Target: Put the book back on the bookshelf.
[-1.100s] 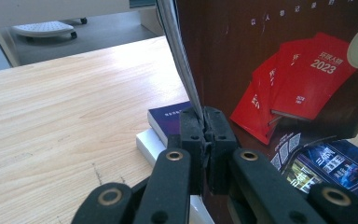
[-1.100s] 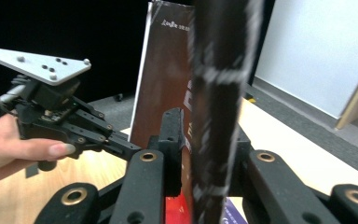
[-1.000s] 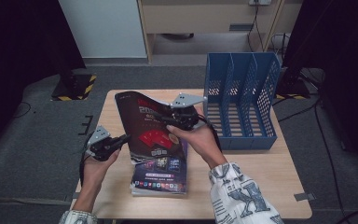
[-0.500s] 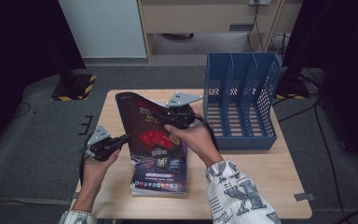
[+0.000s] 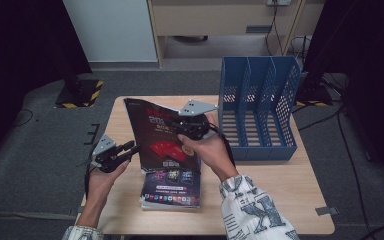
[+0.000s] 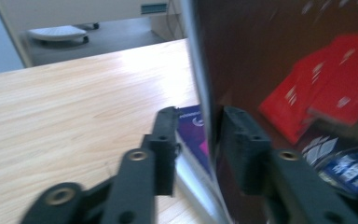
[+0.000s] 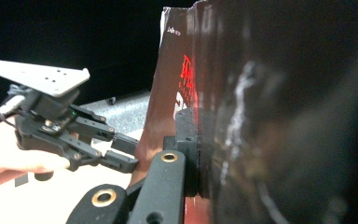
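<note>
The right gripper (image 5: pixel 192 127) pinched a dark magazine (image 5: pixel 162 135) near its right edge and held it tilted up off the desk (image 5: pixel 260 190), cover facing the high view; in the right gripper view its jaws pressed flat on the magazine (image 7: pixel 177 84), closed hard after just tightening; the near pad lay against the cover, the other was hidden behind the pages. The left gripper (image 5: pixel 130 149) sat at the magazine's lower left edge; in the left gripper view its jaws stood spread a little to either side of the edge (image 6: pixel 205 70), having just opened; the left pad stood clear of the paper, and the right one lay close to the cover (image 6: pixel 307 56), though whether it touched I cannot tell. The magazine's lower end stood over a stack (image 5: pixel 172 192) of other magazines lying flat on the desk, just in front of the person; red blocks showed on the raised cover (image 5: pixel 167 150). A blue file rack (image 5: pixel 257 107) with upright compartments stood on the desk to the right, just beside the right gripper, apart from the magazine. In the right gripper view the left gripper (image 7: pixel 121 151) showed beyond, its tips at the magazine's edge; a grey plate (image 7: pixel 37 74) topped it.
</note>
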### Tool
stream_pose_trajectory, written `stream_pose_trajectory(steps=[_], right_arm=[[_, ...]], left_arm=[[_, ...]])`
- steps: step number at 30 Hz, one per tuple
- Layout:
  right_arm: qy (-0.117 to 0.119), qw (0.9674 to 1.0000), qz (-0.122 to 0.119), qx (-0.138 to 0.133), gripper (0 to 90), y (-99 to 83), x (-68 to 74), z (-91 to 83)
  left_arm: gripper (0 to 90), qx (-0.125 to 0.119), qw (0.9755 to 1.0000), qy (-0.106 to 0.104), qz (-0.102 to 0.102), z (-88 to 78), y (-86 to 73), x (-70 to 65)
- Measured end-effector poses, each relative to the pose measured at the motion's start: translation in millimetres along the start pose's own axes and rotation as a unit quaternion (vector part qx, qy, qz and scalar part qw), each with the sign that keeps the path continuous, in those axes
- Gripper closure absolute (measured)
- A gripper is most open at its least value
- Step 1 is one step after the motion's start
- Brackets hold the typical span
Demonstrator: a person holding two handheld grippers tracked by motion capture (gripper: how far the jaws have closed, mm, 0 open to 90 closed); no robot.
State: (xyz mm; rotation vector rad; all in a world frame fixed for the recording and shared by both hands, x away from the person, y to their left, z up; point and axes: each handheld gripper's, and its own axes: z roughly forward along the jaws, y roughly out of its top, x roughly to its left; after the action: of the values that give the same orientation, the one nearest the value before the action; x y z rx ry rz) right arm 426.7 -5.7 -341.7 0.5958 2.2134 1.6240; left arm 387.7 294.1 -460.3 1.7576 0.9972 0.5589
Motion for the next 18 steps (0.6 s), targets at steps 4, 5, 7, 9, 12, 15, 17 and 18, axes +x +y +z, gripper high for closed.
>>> stream_pose_trajectory(steps=[4,5,7,9,12,15,17,18], right_arm=[[-0.006,0.9998,0.005,-0.016,87.0,4.9,0.0,-6.1],[-0.01,0.9997,0.007,-0.02,87.0,6.9,-0.4,-7.8],[-0.016,0.9995,0.007,-0.024,87.0,10.2,-1.0,-10.1],[-0.023,0.9993,0.008,-0.029,87.0,12.7,-1.3,-11.5],[-0.036,0.9986,0.008,-0.036,87.0,16.4,-2.8,-12.9],[-0.049,0.9978,0.013,-0.042,87.0,19.9,-5.4,-14.5],[-0.057,0.9972,0.016,-0.045,87.0,22.7,-6.8,-15.2],[-0.06,0.997,0.018,-0.044,87.0,24.1,-7.5,-15.6]], left_arm=[[44.0,0.021,0.9995,0.025,-0.002,3.0,-8.4,6.8],[38.1,0.028,0.9992,0.029,-0.001,4.0,-10.1,7.6],[32.3,0.042,0.9982,0.043,0.008,6.0,-14.6,8.8],[27.4,0.055,0.997,0.053,0.012,7.5,-17.8,10.6],[20.8,0.061,0.9964,0.059,0.0,8.1,-21.8,14.6],[15.1,0.073,0.9954,0.061,-0.011,10.2,-27.8,18.6],[11.8,0.084,0.9945,0.061,-0.013,12.3,-32.3,21.2],[10.7,0.086,0.9941,0.064,-0.014,13.0,-34.5,22.4]])
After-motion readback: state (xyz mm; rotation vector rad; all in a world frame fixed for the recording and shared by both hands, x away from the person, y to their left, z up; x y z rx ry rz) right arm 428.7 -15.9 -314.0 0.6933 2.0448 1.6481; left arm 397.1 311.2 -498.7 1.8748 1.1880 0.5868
